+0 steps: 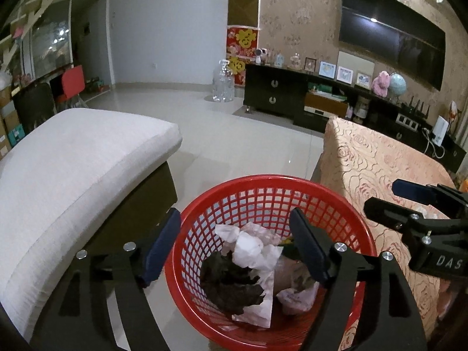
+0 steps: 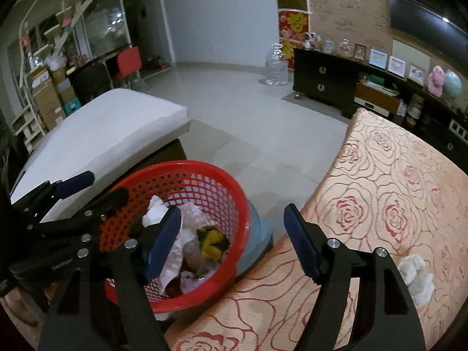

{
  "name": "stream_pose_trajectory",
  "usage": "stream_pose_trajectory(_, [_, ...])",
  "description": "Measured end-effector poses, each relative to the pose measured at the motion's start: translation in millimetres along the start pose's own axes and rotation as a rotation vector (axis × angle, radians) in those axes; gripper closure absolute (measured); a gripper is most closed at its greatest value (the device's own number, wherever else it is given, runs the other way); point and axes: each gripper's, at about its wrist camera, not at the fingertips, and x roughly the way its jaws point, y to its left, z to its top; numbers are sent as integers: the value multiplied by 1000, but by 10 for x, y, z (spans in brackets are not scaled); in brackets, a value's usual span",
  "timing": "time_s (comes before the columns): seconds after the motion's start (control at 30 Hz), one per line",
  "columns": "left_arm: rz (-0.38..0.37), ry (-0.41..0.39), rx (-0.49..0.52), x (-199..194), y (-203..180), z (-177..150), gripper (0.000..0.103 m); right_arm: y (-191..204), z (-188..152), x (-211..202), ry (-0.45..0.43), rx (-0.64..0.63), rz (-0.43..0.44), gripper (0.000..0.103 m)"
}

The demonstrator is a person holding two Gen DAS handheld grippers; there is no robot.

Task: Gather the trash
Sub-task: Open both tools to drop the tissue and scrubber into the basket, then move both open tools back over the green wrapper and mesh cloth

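A red mesh basket (image 1: 263, 180) stands on the floor between a sofa and a table. It holds crumpled white paper (image 1: 248, 245), a dark crumpled wad (image 1: 228, 283) and a yellow-green piece (image 2: 212, 239). My left gripper (image 1: 234, 216) hangs open above the basket with nothing between its fingers. The right gripper (image 2: 231, 209) is open and empty too, one finger over the basket's rim (image 2: 204, 165) and the other over the table's edge. Each gripper shows in the other's view, the right gripper (image 1: 381, 194) and the left gripper (image 2: 108, 184). A white tissue wad (image 2: 416, 275) lies on the table.
The table (image 2: 380, 190) with a rose-patterned cloth is to the right of the basket. A white-cushioned sofa (image 1: 73, 161) is to its left. A pale blue object (image 2: 257, 228) sits under the basket. Far off stand a dark TV cabinet (image 1: 275, 93) and a clear water bottle (image 1: 223, 82).
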Motion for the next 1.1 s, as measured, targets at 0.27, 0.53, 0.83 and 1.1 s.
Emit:
stream_pose_trajectory(0.27, [-30,-29,-11,-89,-16,-2,27,-257,-41,-170,-19,47,-37,32])
stream_pose_trajectory(0.53, [-129,-55,-72,-197,58,40,27,-537,-142,-427,-40,88,-93,32])
stream_pose_trajectory(0.83, [-137,-69,-111,-238,105,62,27,-1022,-348,-744,-57,154,-194,32])
stream_pose_trajectory(1.1, [-165,-76,-33,-290,-220,60,27,-1559,-659,-1060,-59,249,-296,32])
